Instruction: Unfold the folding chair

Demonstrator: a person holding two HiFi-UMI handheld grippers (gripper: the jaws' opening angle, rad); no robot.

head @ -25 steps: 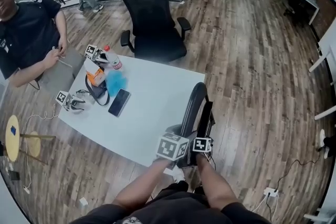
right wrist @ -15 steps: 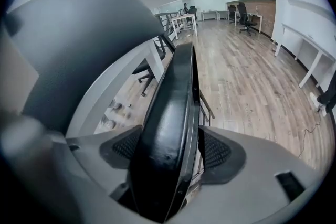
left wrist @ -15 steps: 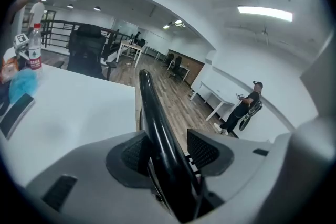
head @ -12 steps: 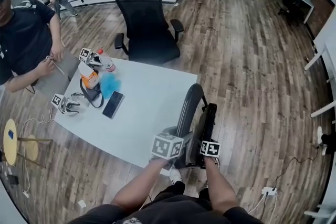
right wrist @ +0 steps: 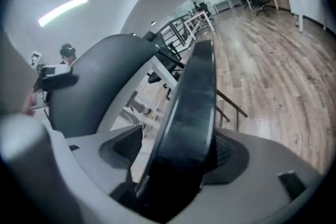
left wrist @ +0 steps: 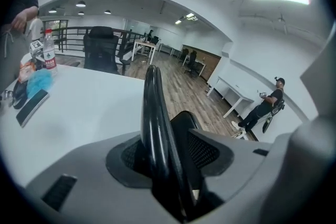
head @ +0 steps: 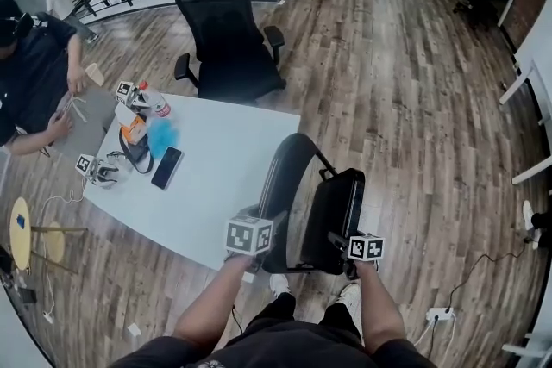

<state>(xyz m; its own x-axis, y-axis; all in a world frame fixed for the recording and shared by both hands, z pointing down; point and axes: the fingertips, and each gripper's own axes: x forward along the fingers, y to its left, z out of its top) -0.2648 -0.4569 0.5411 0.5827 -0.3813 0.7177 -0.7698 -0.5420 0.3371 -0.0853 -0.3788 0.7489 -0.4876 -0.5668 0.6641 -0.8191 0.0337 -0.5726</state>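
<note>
Two grips: we hold the folding chair (head: 321, 204) beside the worktop (head: 226, 152).
Left gripper (head: 259, 220): jaws pinch the back hoop (head: 278, 177), which runs straight ahead.
Right gripper (head: 347, 239): jaws pinch the seat edge (right wrist: 189, 113), angled off the hoop.

No legible text anywhere; red label on bottle (left wrist: 48, 53) too small.

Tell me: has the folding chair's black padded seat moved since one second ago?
Yes. The black padded seat, held by the right gripper, swung rightward, away from the white table.
</note>
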